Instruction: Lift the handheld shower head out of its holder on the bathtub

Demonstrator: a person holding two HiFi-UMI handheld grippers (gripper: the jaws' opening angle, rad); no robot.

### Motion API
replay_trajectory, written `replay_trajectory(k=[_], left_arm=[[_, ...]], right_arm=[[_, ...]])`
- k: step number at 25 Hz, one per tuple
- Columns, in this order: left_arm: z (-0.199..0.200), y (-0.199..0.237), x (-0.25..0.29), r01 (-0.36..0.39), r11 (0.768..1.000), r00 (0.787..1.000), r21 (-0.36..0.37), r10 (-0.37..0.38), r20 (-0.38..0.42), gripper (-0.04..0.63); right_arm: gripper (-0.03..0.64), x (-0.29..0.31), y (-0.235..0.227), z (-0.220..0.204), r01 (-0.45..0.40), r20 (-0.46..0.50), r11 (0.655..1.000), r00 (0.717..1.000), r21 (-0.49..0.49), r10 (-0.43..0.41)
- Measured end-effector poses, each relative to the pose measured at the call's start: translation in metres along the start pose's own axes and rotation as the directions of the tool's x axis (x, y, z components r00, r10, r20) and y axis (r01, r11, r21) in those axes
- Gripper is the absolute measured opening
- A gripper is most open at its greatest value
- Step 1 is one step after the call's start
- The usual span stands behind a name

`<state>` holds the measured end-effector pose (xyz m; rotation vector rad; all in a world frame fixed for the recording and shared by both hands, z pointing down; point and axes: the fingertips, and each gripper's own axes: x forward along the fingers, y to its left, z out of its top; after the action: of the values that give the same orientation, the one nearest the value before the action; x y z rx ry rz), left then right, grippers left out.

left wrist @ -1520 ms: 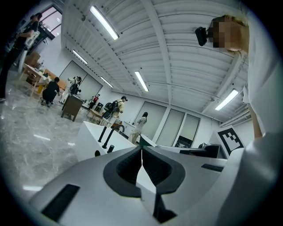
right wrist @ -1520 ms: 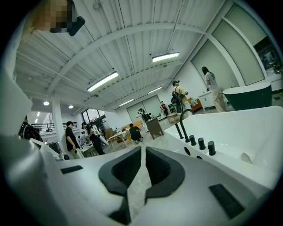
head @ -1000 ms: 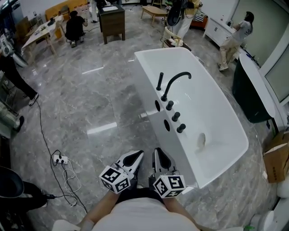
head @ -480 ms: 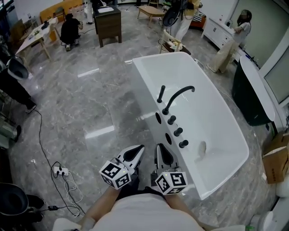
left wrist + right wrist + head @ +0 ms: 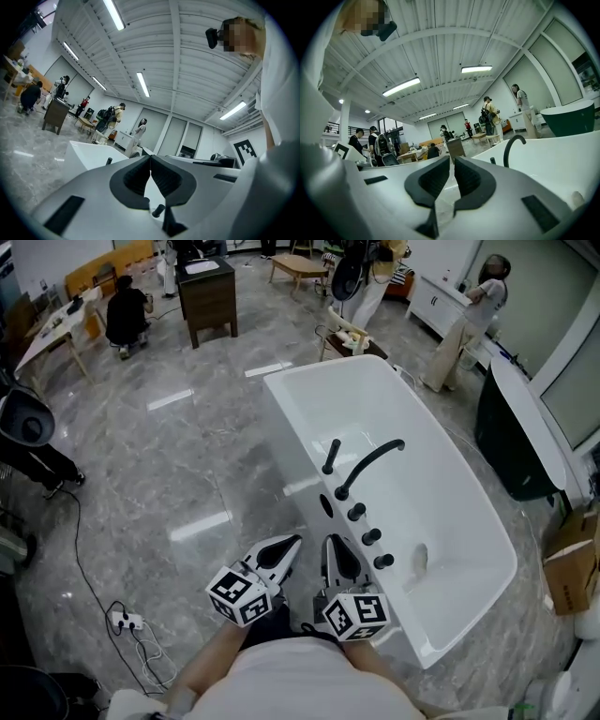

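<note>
A person stands at the near end of a white freestanding bathtub (image 5: 309,442) on a grey marble floor (image 5: 169,474), seen from above. Both handheld tools are held low and close to the body, side by side, pointing level toward the tub.

The left gripper (image 5: 286,545) has its jaws pressed together at the tips, with nothing between them. The right gripper (image 5: 334,545) is clenched too, its jaws all but touching and empty.

The handheld shower head (image 5: 331,457) is a slim black stick standing upright in its holder on the tub's long left rim. It is the farthest fitting in a row along that rim. Just beside it rises a black arched faucet spout (image 5: 370,463), and three black knobs (image 5: 371,536) follow in a line toward the person. The shower head is well apart from both grippers, ahead of them and beyond the knobs; neither tool touches it.

In the right gripper view the shower head shows as a small dark stub (image 5: 492,161) just left of the spout, beyond the shut jaws.

A white power strip (image 5: 127,621) with a trailing cable lies on the floor to the person's left. Several people stand or sit in the background.
</note>
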<state>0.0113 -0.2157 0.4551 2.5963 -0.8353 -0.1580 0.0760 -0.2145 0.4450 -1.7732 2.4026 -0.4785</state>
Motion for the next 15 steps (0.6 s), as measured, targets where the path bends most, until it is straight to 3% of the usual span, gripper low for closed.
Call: replay_trajectory(k=[5,10,15], left_arm=[[0.009,0.019,0.015,0.003,1.000,1.000,-0.006,-0.003,-0.006,0.012],[-0.004,0.012,0.021,0.034,0.999,0.998,-0.018,-0.035,-0.048,0.012],[-0.009,0.020,0.020,0.016,0.999,0.998,-0.038,-0.019,-0.067,0.012]], right_arm=[[0.026,0.019,-0.005,0.008,0.019,0.019,1.000,1.000,-0.006,-0.019],[0.026,0.016,-0.017,0.002,0.066,0.002,0.998,0.998,0.001,-0.066],[0.026,0.021,-0.021,-0.004,0.069,-0.020,0.997,0.997,0.016,-0.069]])
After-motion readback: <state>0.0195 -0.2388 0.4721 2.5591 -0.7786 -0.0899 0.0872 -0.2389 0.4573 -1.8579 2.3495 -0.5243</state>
